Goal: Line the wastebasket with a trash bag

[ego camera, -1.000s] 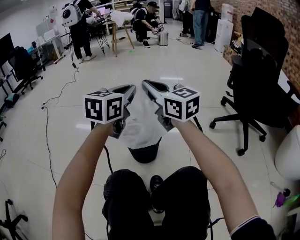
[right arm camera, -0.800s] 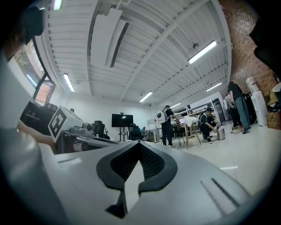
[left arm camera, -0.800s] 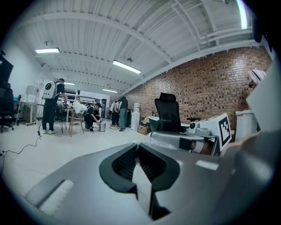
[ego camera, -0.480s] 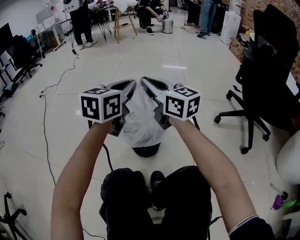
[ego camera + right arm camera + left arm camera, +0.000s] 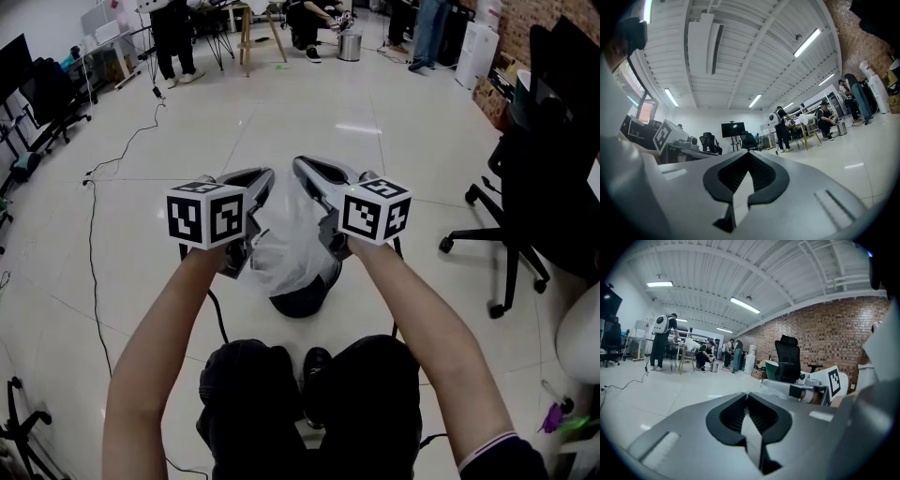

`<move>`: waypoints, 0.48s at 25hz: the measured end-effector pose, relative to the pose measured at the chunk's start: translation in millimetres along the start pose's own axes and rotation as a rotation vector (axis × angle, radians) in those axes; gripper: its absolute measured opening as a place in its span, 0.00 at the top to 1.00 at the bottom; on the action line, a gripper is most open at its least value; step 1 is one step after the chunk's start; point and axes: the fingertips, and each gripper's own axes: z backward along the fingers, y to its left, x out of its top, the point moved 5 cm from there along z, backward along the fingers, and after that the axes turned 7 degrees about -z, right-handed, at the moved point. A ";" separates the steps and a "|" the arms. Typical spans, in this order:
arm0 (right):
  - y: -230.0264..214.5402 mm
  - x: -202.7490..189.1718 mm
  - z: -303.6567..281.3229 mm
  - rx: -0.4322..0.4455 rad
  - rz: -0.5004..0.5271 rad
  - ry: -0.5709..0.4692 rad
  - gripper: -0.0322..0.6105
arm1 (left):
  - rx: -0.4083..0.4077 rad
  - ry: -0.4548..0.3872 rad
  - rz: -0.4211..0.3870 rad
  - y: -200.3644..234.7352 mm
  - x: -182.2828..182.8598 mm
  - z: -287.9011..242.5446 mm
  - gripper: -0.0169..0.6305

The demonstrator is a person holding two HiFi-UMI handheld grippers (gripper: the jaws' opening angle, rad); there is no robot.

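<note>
The left gripper's [image 5: 747, 409] jaws are pressing together on a thin pale strip of the trash bag [image 5: 751, 439], which is running down between the ribbed pads. The right gripper's [image 5: 740, 174] jaws are likewise closing tight on a fold of the same film, with no gap showing beside it.

From the head view, the left gripper [image 5: 265, 176] and the right gripper [image 5: 300, 165] are pointing away from the person, their tips close together but not touching. The translucent white trash bag [image 5: 291, 239] is hanging bunched between and below them. Its lower part is reaching the mouth of the dark round wastebasket [image 5: 302, 300], which is standing on the pale tiled floor [image 5: 281, 122] just in front of the person's knees [image 5: 309, 394]. I cannot tell how far the bag is going inside the rim.

The person's bare forearms are stretching out over dark trousers, each hand hidden behind a marker cube.

Further out, a black office chair [image 5: 534, 187] is standing to the right, and a thin cable [image 5: 94, 234] is trailing across the floor on the left. At the far end of the room, several people [image 5: 178, 28] are gathering round a small table beside a metal bin [image 5: 350, 47]. A brick wall [image 5: 825, 338] is running along the right side.
</note>
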 end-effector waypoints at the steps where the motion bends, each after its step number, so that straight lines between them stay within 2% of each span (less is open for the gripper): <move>1: -8.0 -5.7 3.5 -0.015 -0.003 0.011 0.95 | 0.000 0.008 0.015 3.5 -9.0 -3.4 0.96; 8: -55.4 -44.3 29.2 -0.118 -0.024 0.076 0.95 | -0.054 -0.004 0.141 17.0 -58.1 -24.9 0.96; 12: -74.5 -59.9 37.3 -0.153 -0.016 0.110 0.95 | -0.064 0.027 0.137 17.6 -78.8 -40.7 0.96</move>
